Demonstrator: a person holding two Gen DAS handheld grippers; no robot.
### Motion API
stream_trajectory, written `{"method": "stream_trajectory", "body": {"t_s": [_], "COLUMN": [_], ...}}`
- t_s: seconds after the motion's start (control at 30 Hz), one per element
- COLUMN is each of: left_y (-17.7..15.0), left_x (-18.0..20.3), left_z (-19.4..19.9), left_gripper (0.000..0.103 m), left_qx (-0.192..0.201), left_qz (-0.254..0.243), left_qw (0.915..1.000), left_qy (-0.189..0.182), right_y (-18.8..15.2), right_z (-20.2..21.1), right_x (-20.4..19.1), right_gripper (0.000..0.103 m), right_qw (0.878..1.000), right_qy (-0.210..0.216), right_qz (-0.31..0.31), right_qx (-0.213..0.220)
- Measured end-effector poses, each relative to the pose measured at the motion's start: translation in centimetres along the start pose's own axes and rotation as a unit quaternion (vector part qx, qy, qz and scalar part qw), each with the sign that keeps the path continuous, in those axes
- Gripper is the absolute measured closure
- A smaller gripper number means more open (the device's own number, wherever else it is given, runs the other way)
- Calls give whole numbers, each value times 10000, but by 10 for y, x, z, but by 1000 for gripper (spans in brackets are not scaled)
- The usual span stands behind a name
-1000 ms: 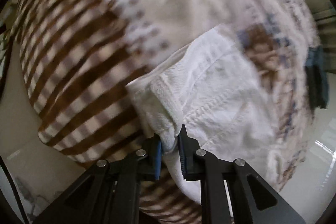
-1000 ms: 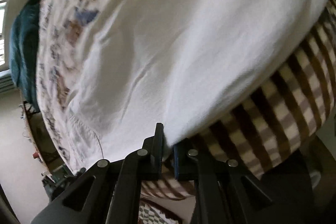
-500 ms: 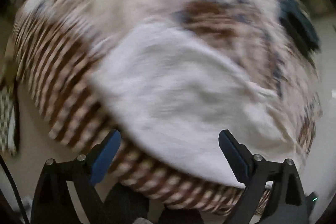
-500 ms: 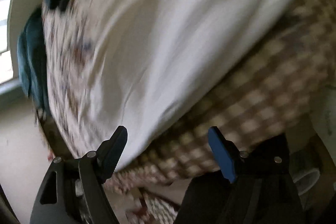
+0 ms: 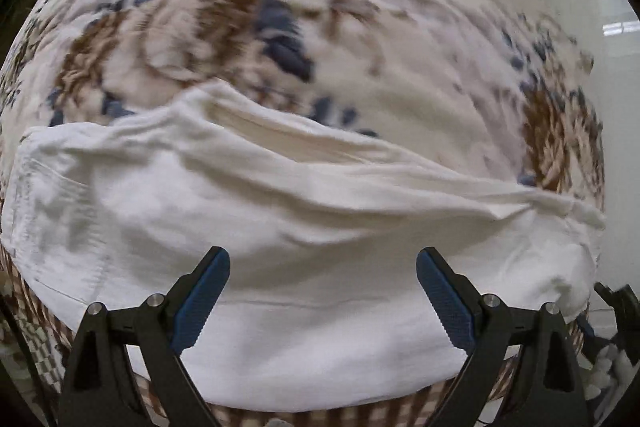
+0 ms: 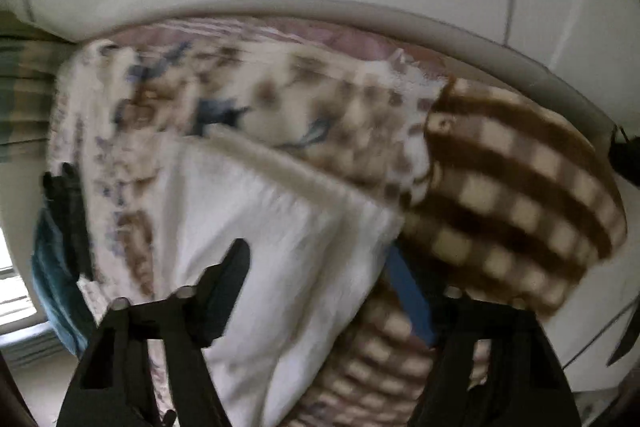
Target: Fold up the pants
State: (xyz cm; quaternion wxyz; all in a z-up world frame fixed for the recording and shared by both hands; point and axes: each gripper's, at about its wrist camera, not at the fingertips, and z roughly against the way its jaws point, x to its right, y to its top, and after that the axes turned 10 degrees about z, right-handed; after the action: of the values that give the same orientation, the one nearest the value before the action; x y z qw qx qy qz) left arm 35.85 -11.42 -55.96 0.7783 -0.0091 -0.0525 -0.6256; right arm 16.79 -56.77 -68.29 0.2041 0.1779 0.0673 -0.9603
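White pants point(image 5: 280, 227) lying folded on the floral bedspread point(image 5: 280, 27), both grippers free of them.

Long axis running left to right across the left wrist view, along the bed's near edge, over the brown check blanket point(image 6: 520, 187). Left gripper point(image 5: 323, 291) above the cloth, jaws spread wide, holding nothing. Right gripper point(image 6: 320, 275) jaws about half apart, just been closing, over a corner of the pants; pads not pressing cloth. Much blurred.

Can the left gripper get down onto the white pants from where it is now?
Probably yes: the left gripper is open directly above the white pants, with nothing between its fingers and the cloth.
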Motion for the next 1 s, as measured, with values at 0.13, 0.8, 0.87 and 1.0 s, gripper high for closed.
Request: {"method": "stream_trajectory", "body": {"t_s": [0.13, 0.8, 0.87, 1.0], "left_y": [-7, -27, -24, -22], "left_x": [23, 32, 37, 37], "left_z": [-2, -7, -10, -13], "left_gripper": [8, 8, 8, 8], "left_qx": [0, -129, -124, -166], "left_qz": [-268, -470, -427, -291], "left_qw": [9994, 9984, 9987, 9991], "left_qy": [212, 275, 259, 253], "right_y": [5, -10, -7, -6], "right_z": [-1, 54, 49, 27], "right_x": [-16, -37, -25, 2], "right_gripper": [91, 98, 98, 98], "right_qw": [9968, 9949, 9969, 9972], "right_qy": [-457, -198, -254, -650], "right_qz": [650, 763, 588, 339], "right_qx": [131, 632, 453, 160]}}
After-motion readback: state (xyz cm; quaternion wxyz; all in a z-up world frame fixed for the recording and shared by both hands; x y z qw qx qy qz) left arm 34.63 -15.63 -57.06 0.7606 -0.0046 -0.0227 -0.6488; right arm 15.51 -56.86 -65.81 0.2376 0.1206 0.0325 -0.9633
